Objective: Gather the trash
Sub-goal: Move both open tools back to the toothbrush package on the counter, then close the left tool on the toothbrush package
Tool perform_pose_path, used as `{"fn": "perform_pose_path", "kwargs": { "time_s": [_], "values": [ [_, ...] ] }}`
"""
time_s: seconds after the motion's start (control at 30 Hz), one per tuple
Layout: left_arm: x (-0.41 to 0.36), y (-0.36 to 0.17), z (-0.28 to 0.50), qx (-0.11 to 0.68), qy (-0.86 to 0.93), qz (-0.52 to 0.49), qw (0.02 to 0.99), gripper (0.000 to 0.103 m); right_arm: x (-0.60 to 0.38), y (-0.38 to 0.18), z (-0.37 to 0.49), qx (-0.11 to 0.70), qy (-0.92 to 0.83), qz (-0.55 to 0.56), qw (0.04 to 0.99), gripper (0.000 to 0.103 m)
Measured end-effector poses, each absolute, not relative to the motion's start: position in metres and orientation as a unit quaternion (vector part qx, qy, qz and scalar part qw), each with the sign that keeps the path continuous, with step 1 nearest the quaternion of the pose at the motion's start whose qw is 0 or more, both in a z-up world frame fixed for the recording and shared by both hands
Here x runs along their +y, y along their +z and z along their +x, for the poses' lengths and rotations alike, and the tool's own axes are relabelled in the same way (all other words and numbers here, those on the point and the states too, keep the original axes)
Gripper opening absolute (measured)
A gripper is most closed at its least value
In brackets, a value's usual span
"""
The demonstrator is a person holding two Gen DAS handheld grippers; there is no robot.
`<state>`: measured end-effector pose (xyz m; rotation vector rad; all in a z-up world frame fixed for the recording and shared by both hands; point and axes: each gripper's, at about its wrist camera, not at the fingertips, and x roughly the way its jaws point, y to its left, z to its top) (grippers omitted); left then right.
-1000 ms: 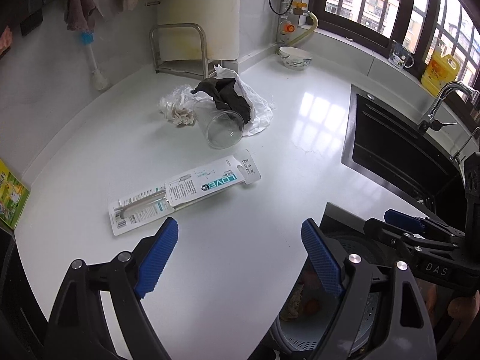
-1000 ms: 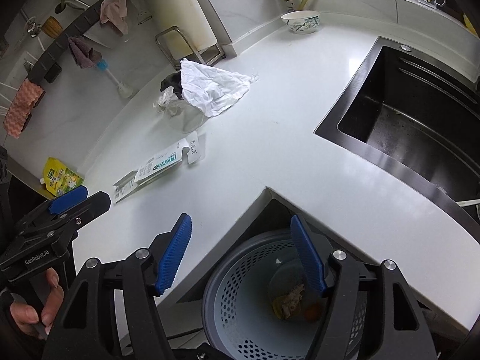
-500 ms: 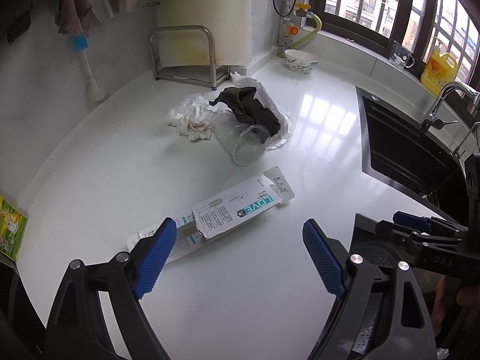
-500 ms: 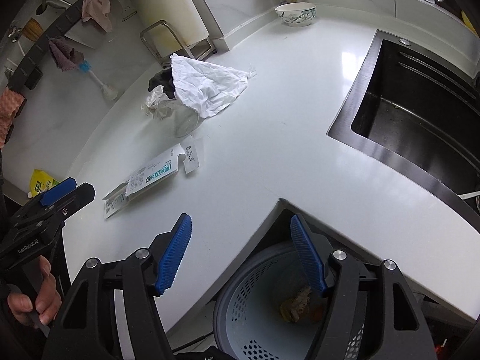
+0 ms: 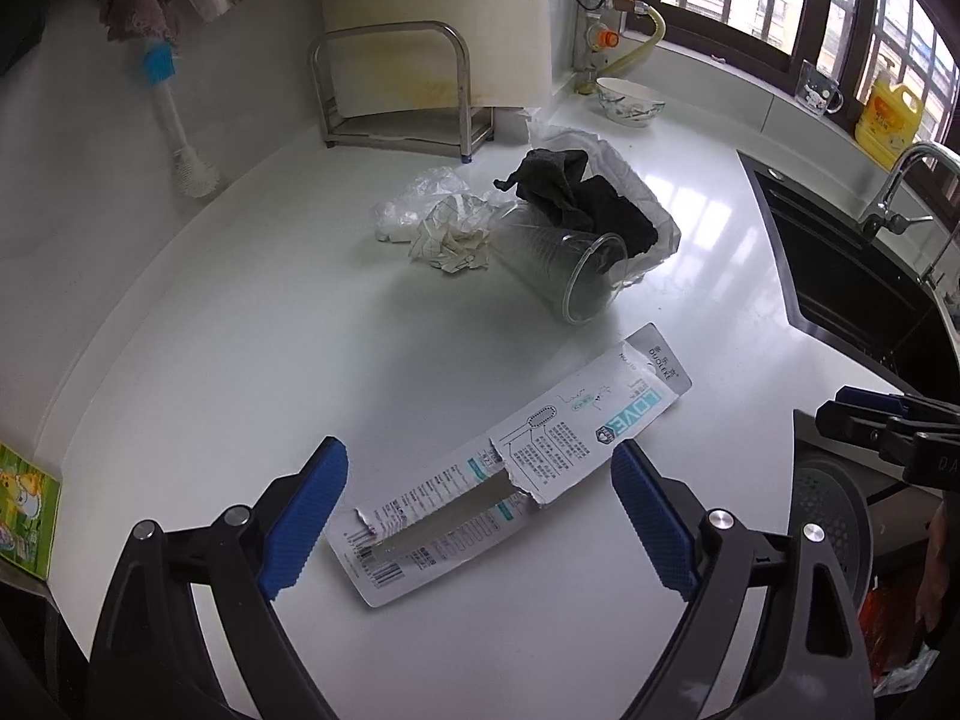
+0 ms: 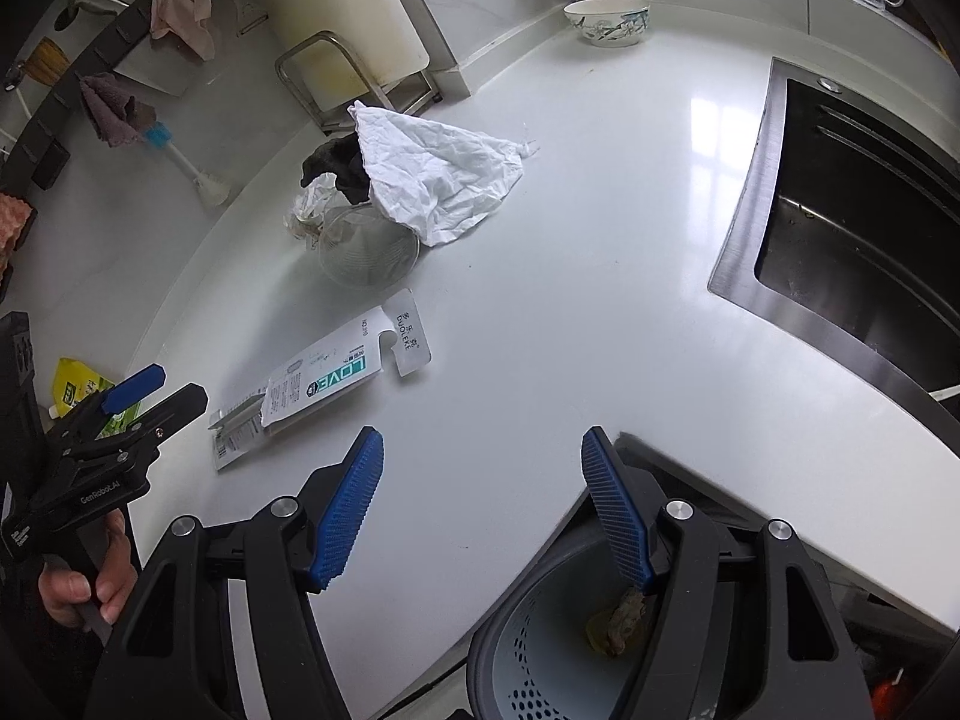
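My left hand-held gripper (image 5: 474, 516) is spreading its jaws wider, and the torn toothbrush package (image 5: 510, 468) lies on the counter (image 5: 300, 330) under the gap between the blue pads, not yet touched as far as I can see. My right hand-held gripper (image 6: 480, 504) stands wide and empty over the near counter edge, with the perforated trash basket (image 6: 528, 654) below it, some scraps already at its bottom.

I judge the package light and thin: flat card with a clear blister, floppy where it is ripped, and lying so flush that the pads may slide over it. I would take it across its narrow width near the torn middle, where the raised flap gives the pads an edge.

Its long axis runs diagonally, near-left to far-right; the barcode end points toward me and the hang-tab end toward the clear plastic cup (image 5: 564, 270), which lies on its side beyond it. Behind the cup sit crumpled paper (image 5: 456, 234), a dark cloth (image 5: 576, 198) and a white plastic bag (image 6: 438, 180), further along the counter.
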<state>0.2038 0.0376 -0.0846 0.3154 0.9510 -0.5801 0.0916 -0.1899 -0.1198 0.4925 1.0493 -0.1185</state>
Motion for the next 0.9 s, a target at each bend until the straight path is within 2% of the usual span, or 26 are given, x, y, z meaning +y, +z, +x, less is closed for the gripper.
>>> {"fn": "perform_pose_path", "kwargs": {
  "time_s": [0.77, 0.9],
  "values": [
    [0.004, -0.152, 0.221, 0.427, -0.424, 0.294, 0.743, 0.088, -0.194, -0.128, 0.080, 0.510, -0.103, 0.251, 0.817, 0.066],
    [0.002, -0.161, 0.225, 0.441, -0.435, 0.289, 0.730, 0.088, -0.191, -0.126, 0.080, 0.509, -0.102, 0.247, 0.818, 0.066]
  ]
}}
